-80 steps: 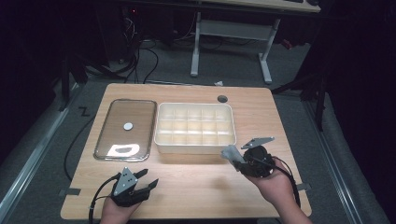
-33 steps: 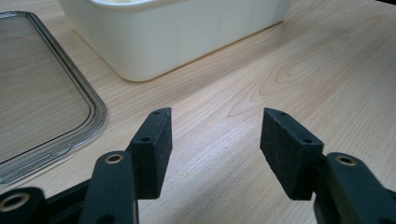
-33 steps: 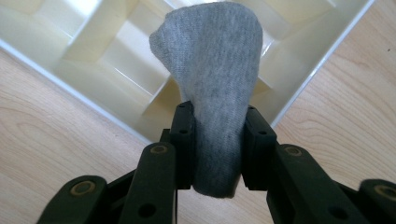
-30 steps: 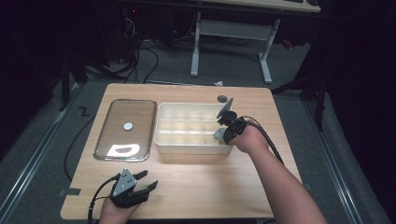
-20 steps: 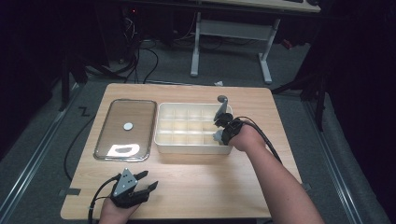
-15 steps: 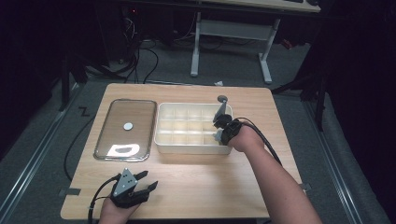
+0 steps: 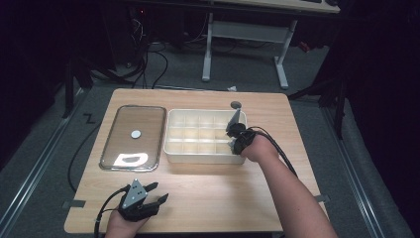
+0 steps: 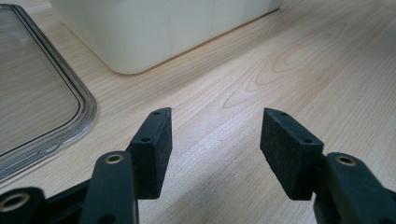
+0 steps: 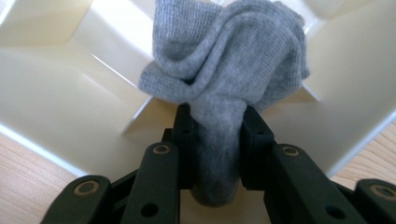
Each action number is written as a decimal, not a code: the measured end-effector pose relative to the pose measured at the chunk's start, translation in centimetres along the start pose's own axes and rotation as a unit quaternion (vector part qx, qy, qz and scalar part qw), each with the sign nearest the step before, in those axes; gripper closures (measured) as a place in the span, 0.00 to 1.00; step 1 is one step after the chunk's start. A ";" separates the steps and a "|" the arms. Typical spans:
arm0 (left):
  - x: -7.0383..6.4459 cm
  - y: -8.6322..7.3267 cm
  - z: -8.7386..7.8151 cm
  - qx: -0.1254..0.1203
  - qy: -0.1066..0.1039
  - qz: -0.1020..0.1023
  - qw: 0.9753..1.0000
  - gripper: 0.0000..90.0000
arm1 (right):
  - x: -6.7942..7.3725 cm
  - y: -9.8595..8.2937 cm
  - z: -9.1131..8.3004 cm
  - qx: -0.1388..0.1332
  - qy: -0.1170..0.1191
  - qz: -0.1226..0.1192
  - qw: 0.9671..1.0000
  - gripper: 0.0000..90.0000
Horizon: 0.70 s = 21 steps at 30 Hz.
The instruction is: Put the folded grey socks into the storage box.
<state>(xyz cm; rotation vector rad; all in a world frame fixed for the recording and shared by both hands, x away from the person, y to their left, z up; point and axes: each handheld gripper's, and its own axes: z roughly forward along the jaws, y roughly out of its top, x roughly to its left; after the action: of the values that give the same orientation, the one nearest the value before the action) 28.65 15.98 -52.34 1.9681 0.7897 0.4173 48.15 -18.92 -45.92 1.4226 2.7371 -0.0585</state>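
We have the right tool [image 9: 212, 140] clamped on a grey sock [image 9: 229, 84], its jaws pinching the bunched fabric right over the cream divided box [image 7: 198, 136]. From above, our right tool [image 7: 236, 135] sits at the box's right end; the sock itself is too small to make out there, and which compartment lies beneath it we cannot tell. Our left tool [image 8: 212, 149] rests wide open and empty on the table [image 7: 237, 193], near the clear lid [image 7: 132, 136], whose edge is cut off in the left gripper view.
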 end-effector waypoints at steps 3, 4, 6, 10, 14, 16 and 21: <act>0.1 0.0 0.0 0.000 0.000 -0.002 1.000 0.49 | 0.0 0.0 0.1 0.001 0.004 0.003 1.000 0.81; 0.1 0.0 0.0 0.000 0.000 -0.001 1.000 0.49 | -0.1 0.0 0.2 0.000 0.004 0.001 1.000 0.81; 0.0 0.0 0.0 0.001 0.000 -0.001 1.000 0.49 | -0.1 0.0 0.2 0.000 0.005 0.002 1.000 0.81; 0.0 0.0 0.0 0.004 -0.001 0.000 1.000 0.49 | -0.2 -0.1 0.3 -0.003 0.011 0.005 1.000 0.80; 0.0 -0.1 0.1 0.005 -0.001 -0.001 1.000 0.49 | -0.2 -0.1 0.4 -0.006 0.010 -0.003 1.000 0.80; 0.0 -0.1 0.1 0.006 -0.001 0.000 1.000 0.49 | -0.2 0.0 0.4 -0.006 0.010 -0.004 1.000 0.80; 0.0 -0.1 0.2 0.011 -0.002 -0.002 1.000 0.49 | -0.1 0.0 0.3 -0.005 0.007 -0.002 1.000 0.78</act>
<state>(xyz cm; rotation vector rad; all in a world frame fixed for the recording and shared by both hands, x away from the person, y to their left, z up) 28.75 15.90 -52.49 1.9879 0.7989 0.4044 48.23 -19.05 -46.25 1.4189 2.7478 -0.0338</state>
